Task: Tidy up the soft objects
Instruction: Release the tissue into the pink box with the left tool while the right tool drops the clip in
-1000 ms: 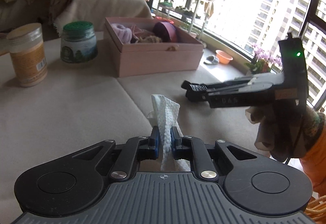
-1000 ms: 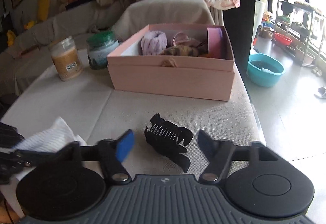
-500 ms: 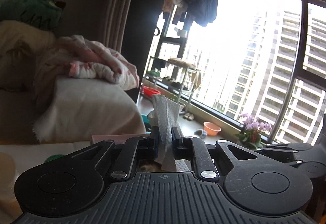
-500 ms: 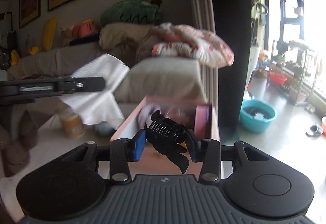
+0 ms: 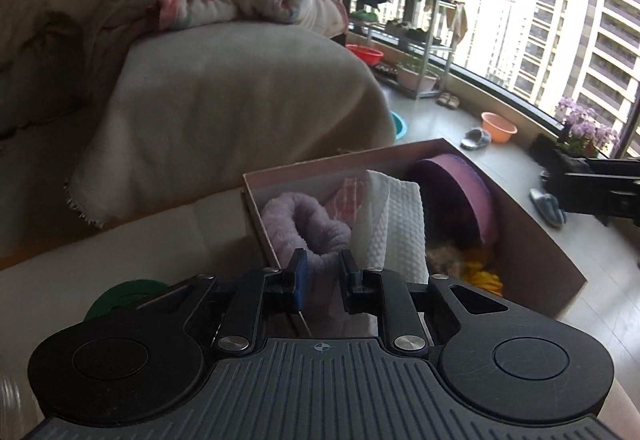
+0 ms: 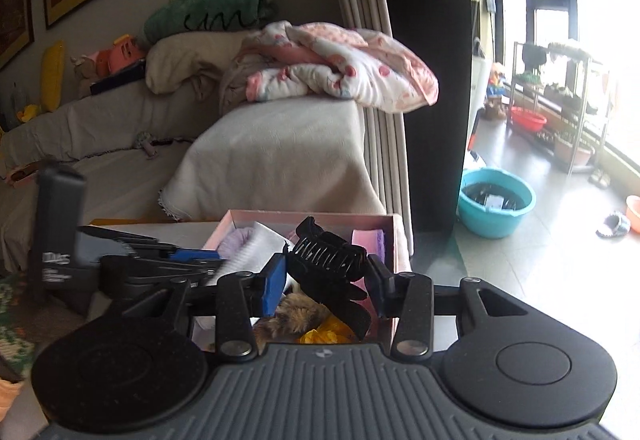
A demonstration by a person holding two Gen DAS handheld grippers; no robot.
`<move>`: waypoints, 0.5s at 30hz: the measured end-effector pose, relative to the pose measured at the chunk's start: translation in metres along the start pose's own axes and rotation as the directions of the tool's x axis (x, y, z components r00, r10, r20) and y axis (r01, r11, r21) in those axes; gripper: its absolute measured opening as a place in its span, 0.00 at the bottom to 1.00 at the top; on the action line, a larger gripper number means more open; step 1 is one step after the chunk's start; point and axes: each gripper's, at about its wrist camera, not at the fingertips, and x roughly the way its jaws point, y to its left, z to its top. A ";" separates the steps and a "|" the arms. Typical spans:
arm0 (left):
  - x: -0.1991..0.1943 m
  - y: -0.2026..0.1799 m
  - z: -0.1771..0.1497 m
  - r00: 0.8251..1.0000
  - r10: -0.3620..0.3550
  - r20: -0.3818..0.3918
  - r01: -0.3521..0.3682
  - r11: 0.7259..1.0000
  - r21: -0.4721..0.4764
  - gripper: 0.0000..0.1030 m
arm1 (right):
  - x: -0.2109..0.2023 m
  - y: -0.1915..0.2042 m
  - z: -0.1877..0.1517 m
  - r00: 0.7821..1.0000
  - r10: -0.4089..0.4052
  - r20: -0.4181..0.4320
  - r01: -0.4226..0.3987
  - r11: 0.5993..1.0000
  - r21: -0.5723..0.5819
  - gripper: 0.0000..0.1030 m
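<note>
While the left gripper (image 5: 322, 274) has just been opening, its jaws slightly parted and holding nothing, the white cloth (image 5: 394, 228) stands inside the pink box (image 5: 536, 260) at one o'clock. Right gripper (image 6: 326, 280) clamps the black hair claw (image 6: 326, 260) above that box.

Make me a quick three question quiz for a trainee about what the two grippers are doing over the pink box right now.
1. True or false: the right gripper is clamped on a black hair claw clip.
2. Which thing in the pink box lies just beyond the left gripper? A) white textured cloth B) black clip C) green jar
3. Fill in: left of the cloth in the box sits a fluffy ____ scrunchie.

Key: 1 true. 2 A; the jaws have just been opening and nothing sits between the pads, so the cloth looks released. 3 lilac.
</note>
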 end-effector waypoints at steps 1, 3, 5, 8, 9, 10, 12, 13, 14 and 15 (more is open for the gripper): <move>-0.007 0.001 0.000 0.999 -0.026 0.019 0.026 1.000 0.006 0.19 | 0.006 0.002 0.003 1.000 0.012 -0.004 -0.012 1.000 0.007 0.41; -0.033 0.007 -0.002 0.994 -0.077 0.078 0.078 0.997 -0.003 0.19 | 0.016 0.008 0.011 0.998 0.055 -0.009 -0.055 0.998 0.032 0.41; -0.054 0.011 -0.003 0.989 -0.098 0.111 0.102 0.994 -0.029 0.19 | 0.028 0.016 0.019 0.995 0.101 -0.018 -0.100 0.994 0.051 0.41; -0.072 0.020 -0.016 0.991 -0.082 0.109 0.091 0.993 -0.075 0.19 | 0.069 0.029 0.029 0.979 0.166 -0.115 -0.157 0.985 0.077 0.43; -0.075 0.024 -0.023 0.992 -0.080 0.102 0.089 0.992 -0.094 0.19 | 0.082 0.031 0.029 0.972 0.167 -0.163 -0.154 0.984 0.090 0.44; -0.081 0.028 -0.033 0.992 -0.078 0.096 0.089 0.990 -0.113 0.19 | 0.095 0.033 0.026 0.965 0.160 -0.208 -0.141 0.985 0.104 0.44; -0.093 0.035 -0.055 0.994 -0.065 0.085 0.077 0.987 -0.142 0.19 | 0.104 0.036 0.018 0.957 0.146 -0.251 -0.120 0.986 0.115 0.44; -0.098 0.037 -0.066 0.996 -0.050 0.078 0.062 0.987 -0.151 0.19 | 0.100 0.036 0.014 0.960 0.133 -0.247 -0.108 0.988 0.112 0.44; -0.102 0.039 -0.078 0.997 -0.036 0.069 0.047 0.986 -0.157 0.19 | 0.092 0.037 0.010 0.966 0.119 -0.228 -0.097 0.990 0.107 0.44; -0.109 0.039 -0.089 0.998 -0.024 0.057 0.033 0.986 -0.164 0.19 | 0.080 0.038 0.007 0.973 0.105 -0.204 -0.086 0.991 0.100 0.48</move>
